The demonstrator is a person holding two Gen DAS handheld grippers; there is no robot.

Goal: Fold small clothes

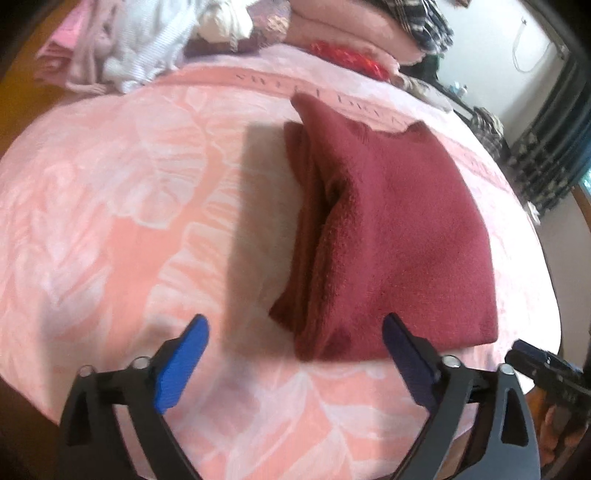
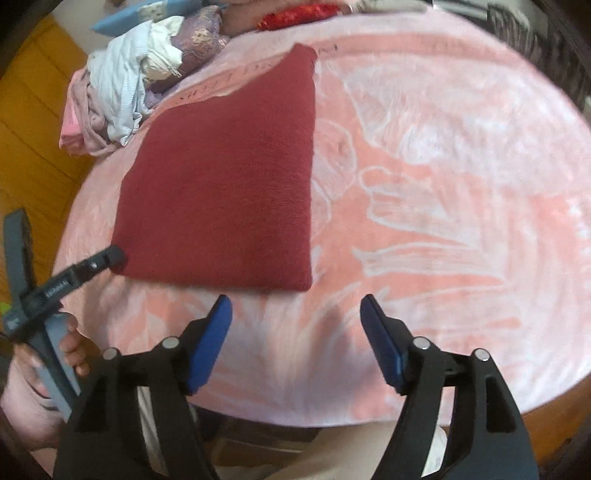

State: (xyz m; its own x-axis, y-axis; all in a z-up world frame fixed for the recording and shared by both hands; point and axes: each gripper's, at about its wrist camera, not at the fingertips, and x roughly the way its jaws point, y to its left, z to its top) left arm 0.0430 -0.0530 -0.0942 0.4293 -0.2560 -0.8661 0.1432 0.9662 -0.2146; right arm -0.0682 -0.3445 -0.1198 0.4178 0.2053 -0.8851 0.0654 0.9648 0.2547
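Observation:
A dark red knitted garment lies folded into a thick rectangle on the pink flowered blanket; its stacked layers show along its left side. My left gripper hovers open just in front of the garment's near edge, with nothing between its blue pads. In the right wrist view the same folded garment lies flat up and to the left. My right gripper stands open over bare blanket just below the garment's near right corner, holding nothing. The left gripper's black finger reaches toward the garment's near left corner, held by a hand.
A heap of unfolded white, lilac and pink clothes lies at the blanket's far left edge. Folded pink blankets, a red item and a checked cloth are stacked at the back. Orange wooden floor lies to the left.

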